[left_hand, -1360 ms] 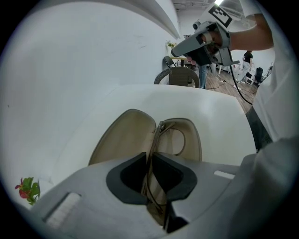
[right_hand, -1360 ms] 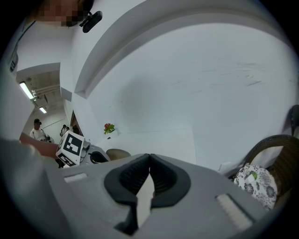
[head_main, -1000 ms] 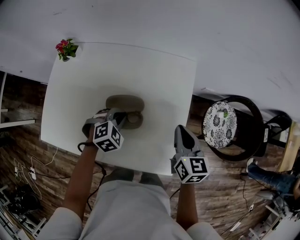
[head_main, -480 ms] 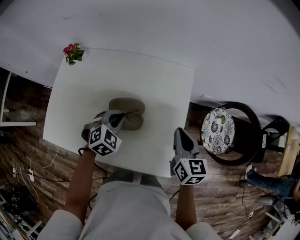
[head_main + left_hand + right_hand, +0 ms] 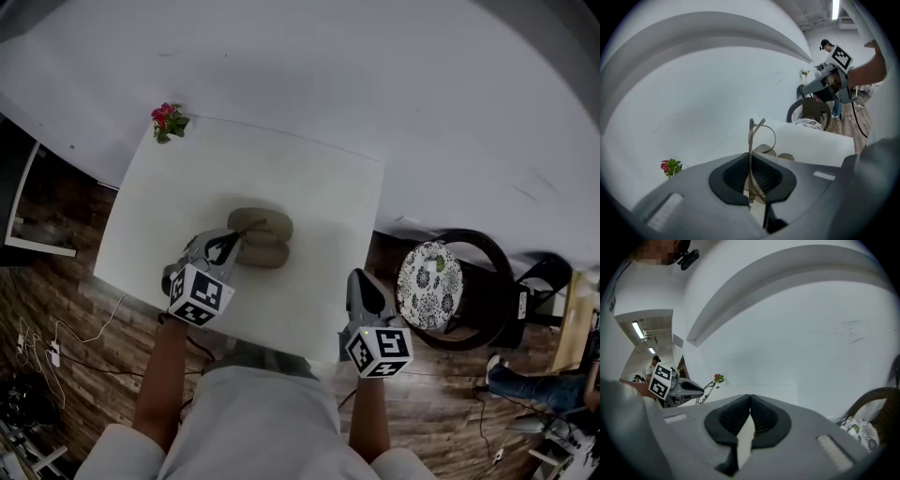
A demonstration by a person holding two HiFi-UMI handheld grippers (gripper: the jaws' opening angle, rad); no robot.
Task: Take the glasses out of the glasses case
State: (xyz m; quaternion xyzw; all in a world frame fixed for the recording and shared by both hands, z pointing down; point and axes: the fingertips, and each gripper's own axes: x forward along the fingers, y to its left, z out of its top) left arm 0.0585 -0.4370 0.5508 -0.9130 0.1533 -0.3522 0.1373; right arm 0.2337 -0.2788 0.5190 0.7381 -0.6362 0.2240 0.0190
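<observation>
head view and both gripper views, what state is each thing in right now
glasses: gripped, held above the case
case: open, lying on the table
left hand-held gripper: shut on the glasses
right hand-held gripper: shut, empty

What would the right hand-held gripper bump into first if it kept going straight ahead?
Probably the white table: the right hand-held gripper tilts slightly down near its right edge. If it clears that, the white wall behind.

Red-flowered plant (image 5: 168, 122) on the white table's (image 5: 319, 187) far-left corner; a patterned-cushion chair (image 5: 429, 283) stands beside it
</observation>
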